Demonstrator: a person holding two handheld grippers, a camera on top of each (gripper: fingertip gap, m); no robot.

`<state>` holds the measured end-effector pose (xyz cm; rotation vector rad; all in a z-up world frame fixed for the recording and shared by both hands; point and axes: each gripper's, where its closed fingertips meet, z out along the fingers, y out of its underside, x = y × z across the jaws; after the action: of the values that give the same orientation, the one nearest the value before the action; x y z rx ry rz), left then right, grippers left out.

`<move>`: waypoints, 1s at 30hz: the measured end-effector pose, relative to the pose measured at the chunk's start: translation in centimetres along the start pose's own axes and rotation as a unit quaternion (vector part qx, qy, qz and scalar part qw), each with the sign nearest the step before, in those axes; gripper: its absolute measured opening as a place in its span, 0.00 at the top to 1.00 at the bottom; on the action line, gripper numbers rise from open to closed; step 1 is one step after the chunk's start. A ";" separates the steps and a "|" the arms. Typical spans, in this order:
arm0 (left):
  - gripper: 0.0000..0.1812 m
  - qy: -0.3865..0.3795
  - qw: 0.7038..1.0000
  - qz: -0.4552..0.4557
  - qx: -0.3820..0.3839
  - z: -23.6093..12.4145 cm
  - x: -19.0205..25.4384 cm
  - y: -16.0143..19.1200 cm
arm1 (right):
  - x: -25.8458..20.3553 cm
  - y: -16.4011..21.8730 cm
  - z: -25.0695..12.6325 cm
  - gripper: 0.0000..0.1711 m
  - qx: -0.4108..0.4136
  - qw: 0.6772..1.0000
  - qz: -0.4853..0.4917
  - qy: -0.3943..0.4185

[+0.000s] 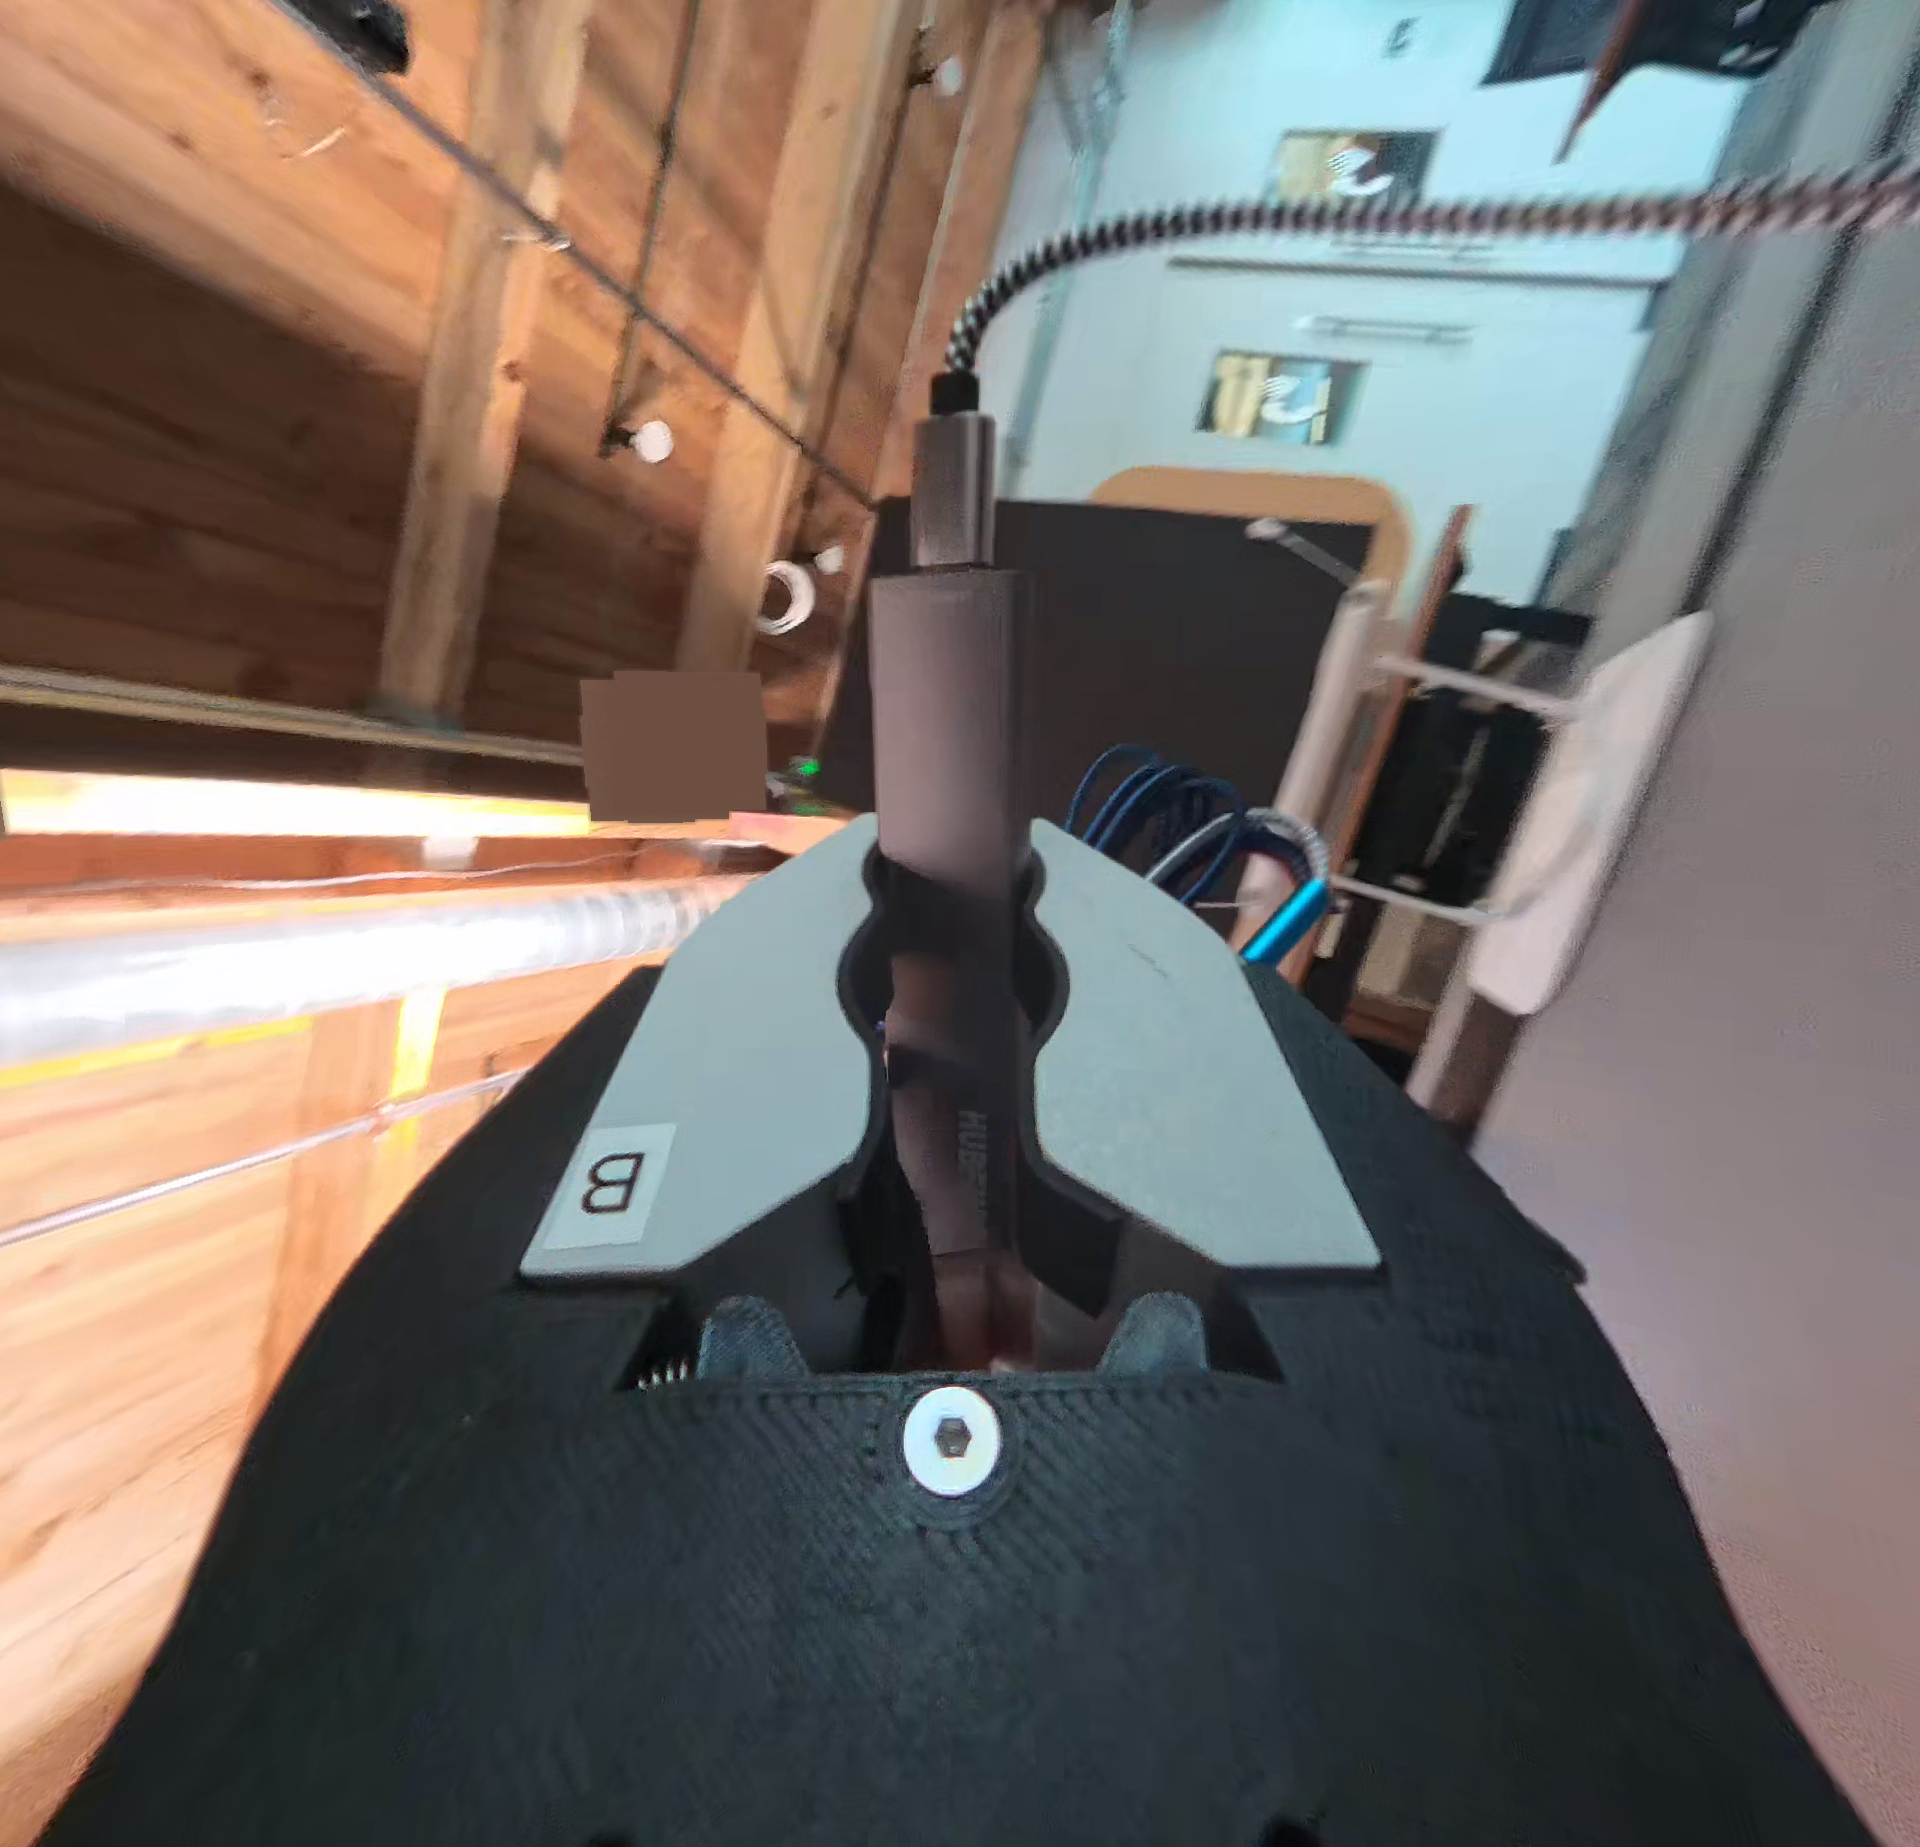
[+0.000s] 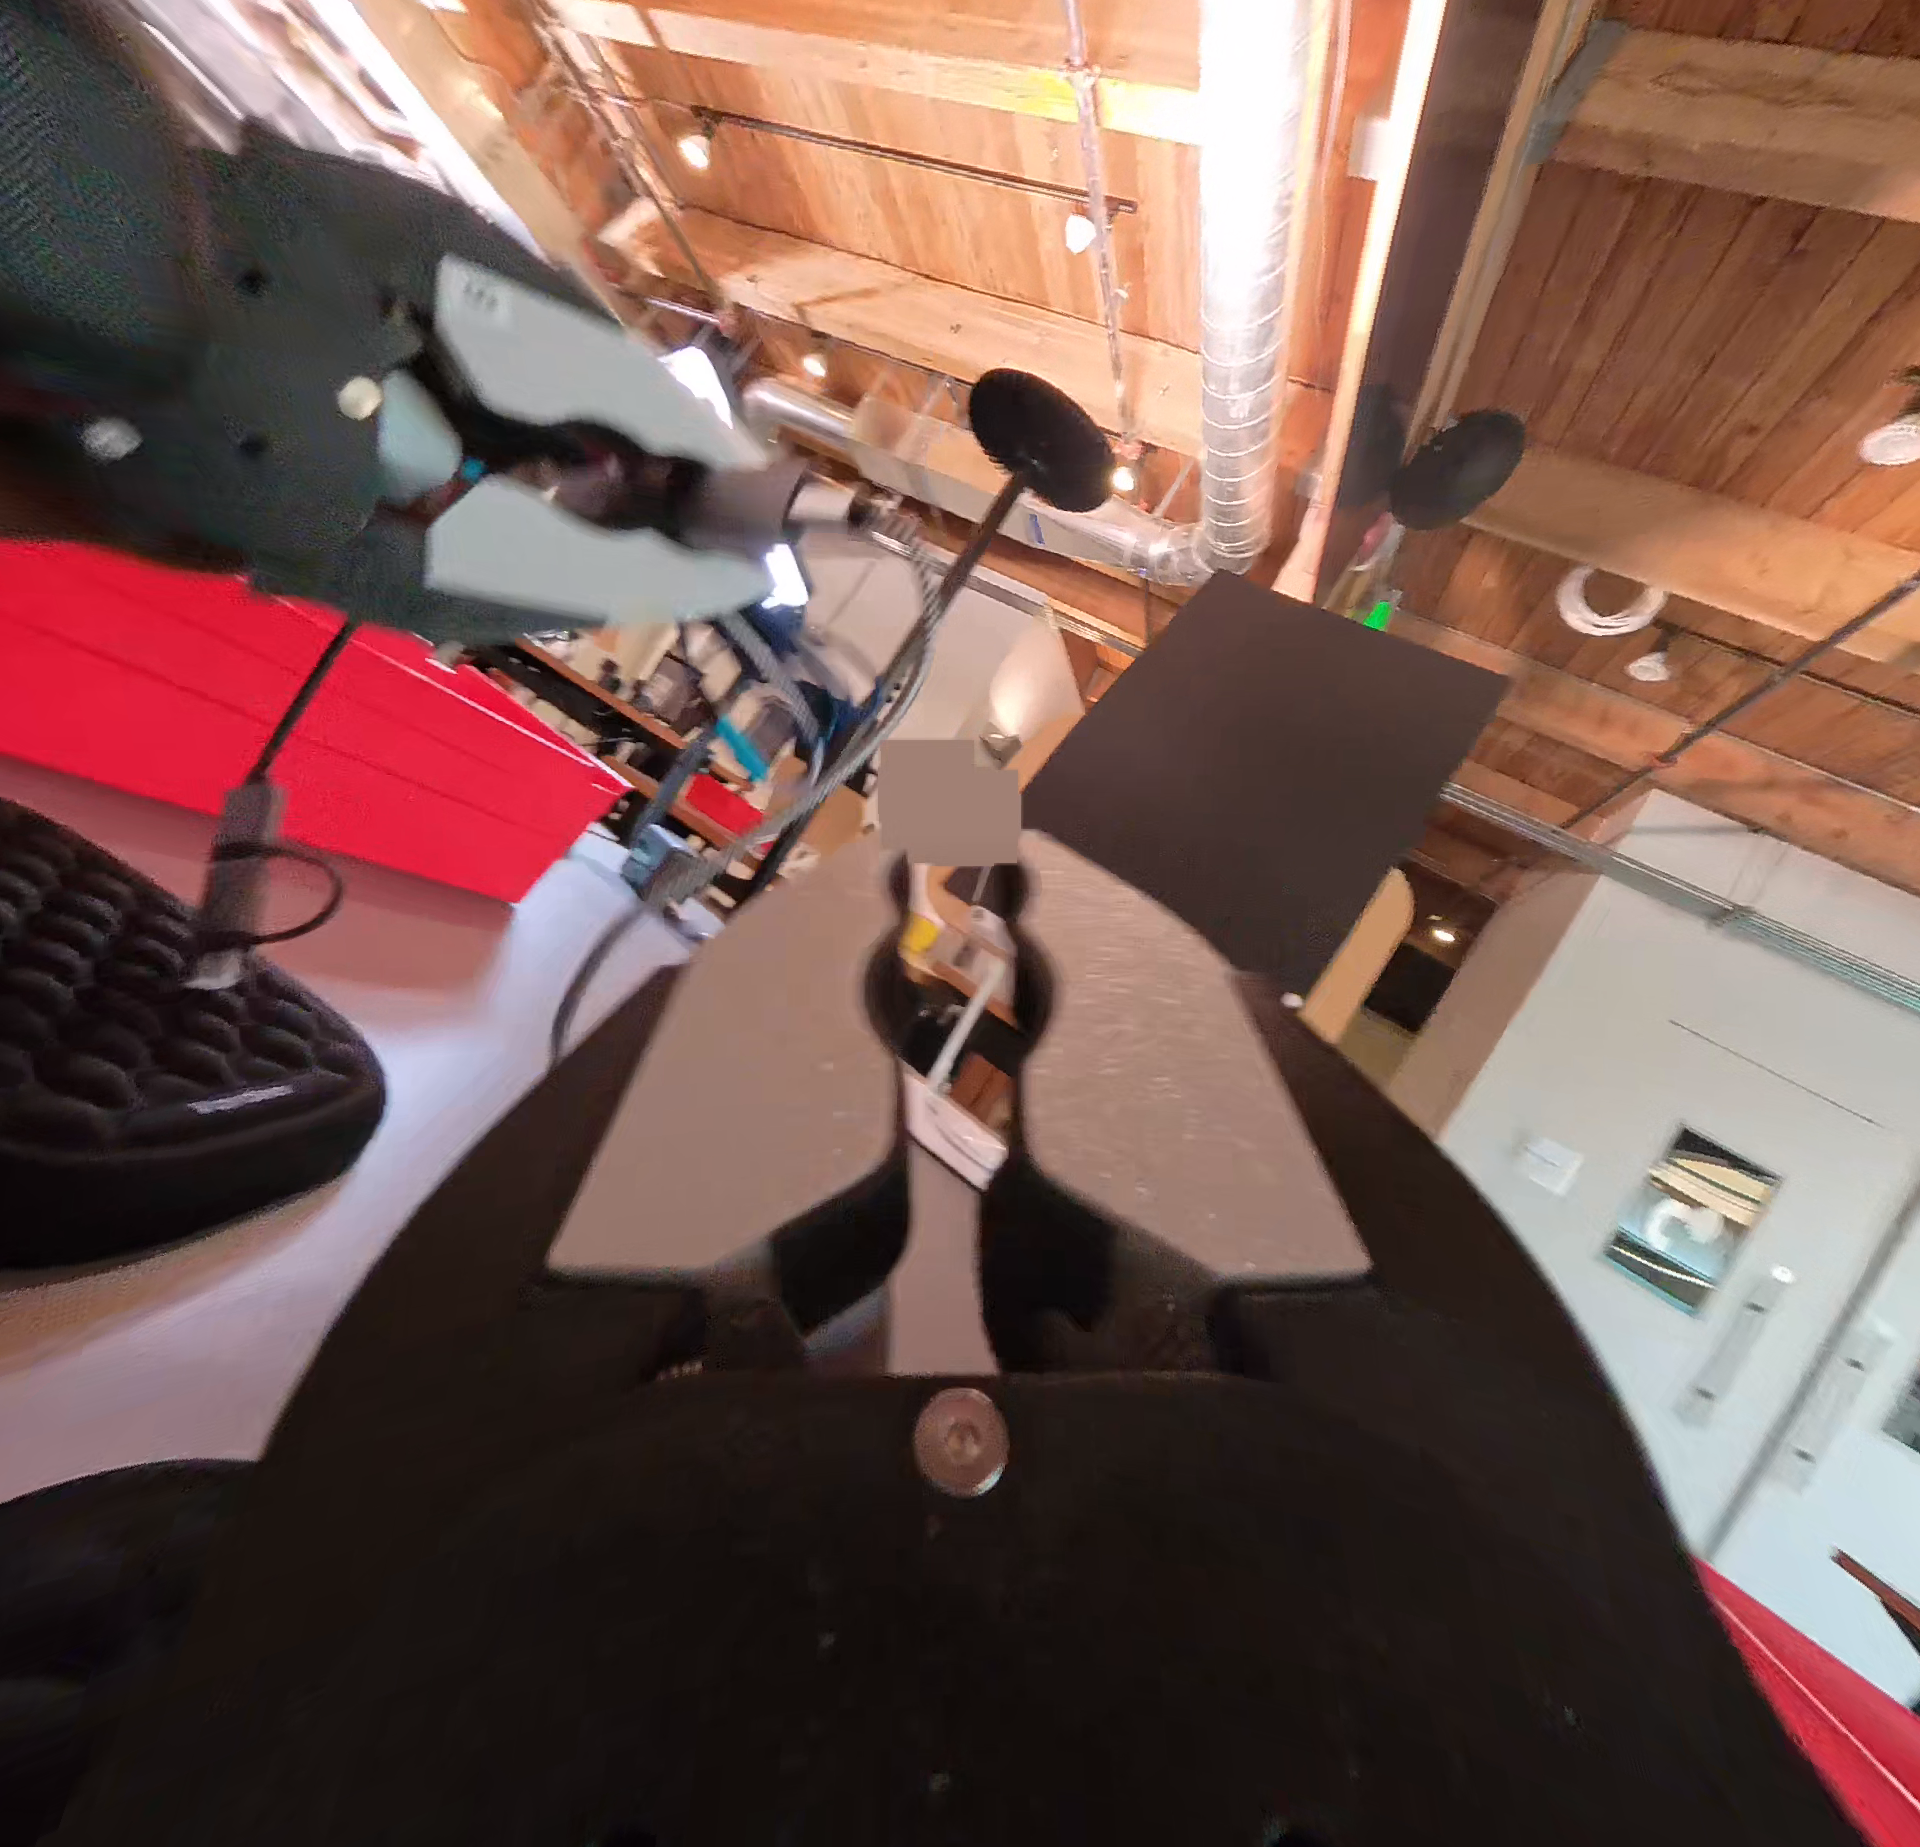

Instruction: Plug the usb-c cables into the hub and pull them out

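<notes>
While the left claw (image 1: 951, 862) pinches the grey hub (image 1: 940, 717) between its two grey fingers (image 1: 1153, 1070), the hub juts forward past the fingertips, pointing up toward the wooden ceiling (image 1: 260, 343). A metal usb-c plug (image 1: 951, 488) sits seated in the hub's far end, and its black-and-white braided cable (image 1: 1195, 223) arcs away from the hub to the right. Beyond the hub and to its right hangs a coil of blue cables (image 1: 1164, 800) with a blue connector (image 1: 1288, 919).

In the right wrist view, the right claw (image 2: 956, 883) has its fingers pressed nearly together with only a narrow slot between them, and nothing shows gripped there. Up and to the left of it, the left claw (image 2: 748, 509) appears blurred, holding the hub (image 2: 738, 509). Below the hub, a thin dark cable with an adapter (image 2: 244, 831) dangles over a black textured cushion (image 2: 156, 1049) resting on the white surface (image 2: 468, 1018).
</notes>
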<state>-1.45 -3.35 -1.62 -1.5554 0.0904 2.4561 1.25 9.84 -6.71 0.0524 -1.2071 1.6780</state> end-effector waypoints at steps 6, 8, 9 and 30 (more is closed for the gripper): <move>0.90 0.052 0.998 0.027 0.013 -0.2 6.3 -3.2 | -2.8 -1.1 0.3 0.60 0.017 0.994 -0.097 -0.044; 0.90 0.059 0.997 0.045 0.017 -0.2 7.3 -3.6 | -4.5 -0.5 0.5 0.54 0.000 0.986 -0.153 -0.072; 0.90 0.062 0.996 0.055 0.021 -0.2 7.7 -3.8 | -5.3 0.0 0.7 0.54 -0.015 0.980 -0.176 -0.086; 0.78 0.184 0.958 -0.188 0.117 -2.2 9.7 -8.0 | -5.9 2.0 0.8 0.86 -0.081 0.953 -0.275 -0.095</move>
<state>-1.70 5.65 -10.74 -1.7163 0.1291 1.7828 2.20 5.21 -10.91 0.4196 -1.3202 1.1011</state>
